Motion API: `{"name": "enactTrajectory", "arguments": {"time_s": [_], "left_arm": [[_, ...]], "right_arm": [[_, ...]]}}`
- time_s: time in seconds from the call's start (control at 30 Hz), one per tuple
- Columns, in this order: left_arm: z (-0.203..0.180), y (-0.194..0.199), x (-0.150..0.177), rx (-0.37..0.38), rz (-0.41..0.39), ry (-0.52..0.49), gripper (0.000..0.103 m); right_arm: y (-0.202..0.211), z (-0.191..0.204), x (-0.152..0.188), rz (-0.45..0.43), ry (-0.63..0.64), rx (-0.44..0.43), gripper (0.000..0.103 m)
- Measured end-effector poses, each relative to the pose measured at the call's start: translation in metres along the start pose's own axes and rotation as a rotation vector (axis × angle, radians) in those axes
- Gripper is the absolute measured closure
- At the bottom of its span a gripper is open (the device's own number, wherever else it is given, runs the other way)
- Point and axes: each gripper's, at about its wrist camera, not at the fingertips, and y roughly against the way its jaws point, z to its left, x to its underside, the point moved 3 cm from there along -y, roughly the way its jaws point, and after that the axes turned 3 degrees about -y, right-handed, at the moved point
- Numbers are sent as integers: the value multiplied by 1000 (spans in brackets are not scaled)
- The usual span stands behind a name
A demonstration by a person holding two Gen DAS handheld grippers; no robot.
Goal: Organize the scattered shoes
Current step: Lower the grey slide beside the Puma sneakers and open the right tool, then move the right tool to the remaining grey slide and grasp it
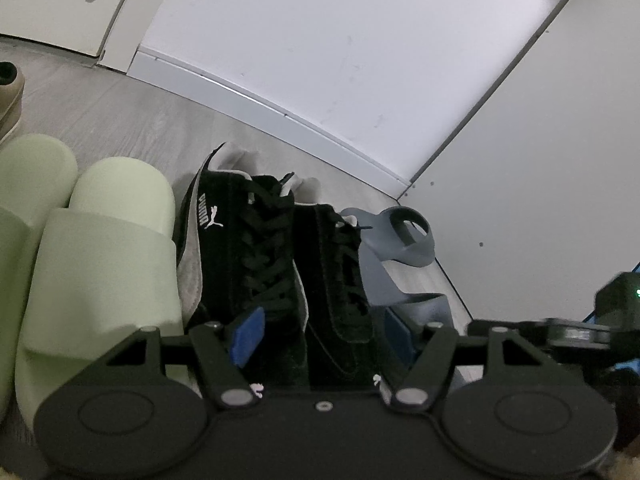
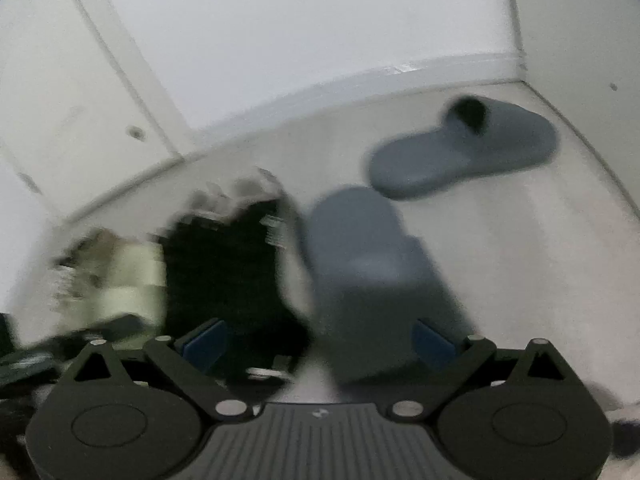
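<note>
Black suede sneakers (image 1: 280, 264) fill the left wrist view, a pair side by side running toward 12 o'clock, with the left gripper (image 1: 320, 336) open wide around the right shoe's heel. Green slides (image 1: 96, 248) lie at 9 o'clock, a grey slide (image 1: 404, 236) at 2 o'clock.

Right wrist view, blurred: the right gripper (image 2: 320, 340) is open wide, the near grey slide (image 2: 368, 272) between its pads, long axis toward 12. Its mate (image 2: 464, 148) lies crosswise at 1 o'clock, apart, nearer this hand.

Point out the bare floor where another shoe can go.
Free: floor between the far blue slide and the right panel, and behind the shoes along the baseboard. Crowded: green slides, black sneakers, near blue slide side by side.
</note>
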Motion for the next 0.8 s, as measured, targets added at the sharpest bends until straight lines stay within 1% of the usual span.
{"name": "enactTrajectory", "arguments": {"time_s": [0.07,0.23,0.4,0.5,0.63,0.7,0.73,0.8], "left_arm": [[0,0,0,-8,0,1,35],[-2,-2,1,-20,15,-7,32],[-3,-3,2,-29,23,-15,24],[-2,-3,3,-33,26,-13,23],[-3,-4,3,-36,29,-15,23],[-3,-4,4,-39,29,-13,23],[-3,-3,4,-41,29,-12,23],[-2,-2,4,-43,26,-9,23]], "right_arm": [[-9,-2,-4,21,-10,39,3],[-26,10,-10,11,24,95,3],[-29,22,-6,19,59,90,3],[-28,21,-3,17,69,109,3],[-25,17,-4,16,38,74,3],[-21,11,-5,7,10,41,3],[-20,8,-6,1,-9,26,5],[-10,-1,-10,-61,-106,-43,5]]}}
